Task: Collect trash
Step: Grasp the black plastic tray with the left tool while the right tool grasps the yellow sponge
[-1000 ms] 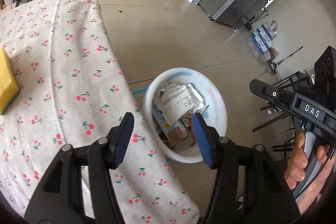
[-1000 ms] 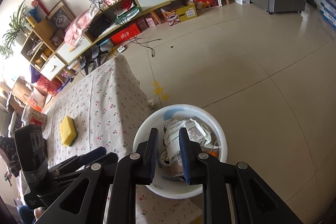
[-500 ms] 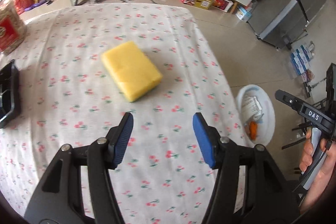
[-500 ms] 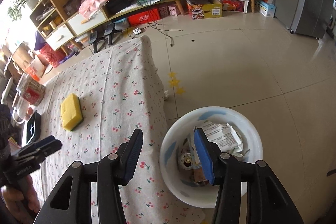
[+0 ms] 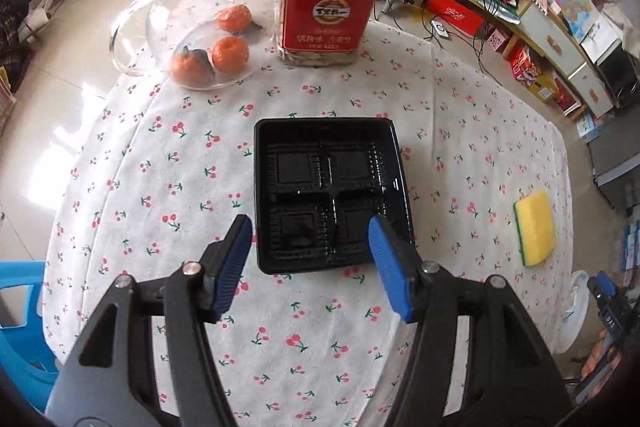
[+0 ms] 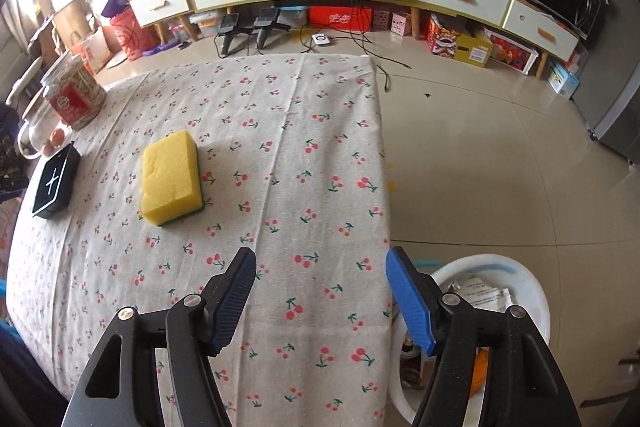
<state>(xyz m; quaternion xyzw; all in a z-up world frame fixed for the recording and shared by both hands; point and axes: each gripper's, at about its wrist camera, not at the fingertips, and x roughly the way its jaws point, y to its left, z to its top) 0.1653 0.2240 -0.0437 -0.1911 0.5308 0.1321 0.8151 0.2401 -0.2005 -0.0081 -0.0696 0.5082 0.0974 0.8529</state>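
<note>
The left claw [image 5: 310,263] gapes empty over the black tray [image 5: 330,195] mid-frame, while the right claw [image 6: 320,301], just spread, holds nothing above the bench [image 6: 280,163].

Black hand-held gripper [image 5: 310,263], blue pads [image 5: 386,265]

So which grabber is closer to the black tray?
Left. The left gripper hangs just above the black tray, jaws open around its near edge. The right gripper is open over bare tablecloth by the table's edge, with the tray far across, past the sponge.
</note>
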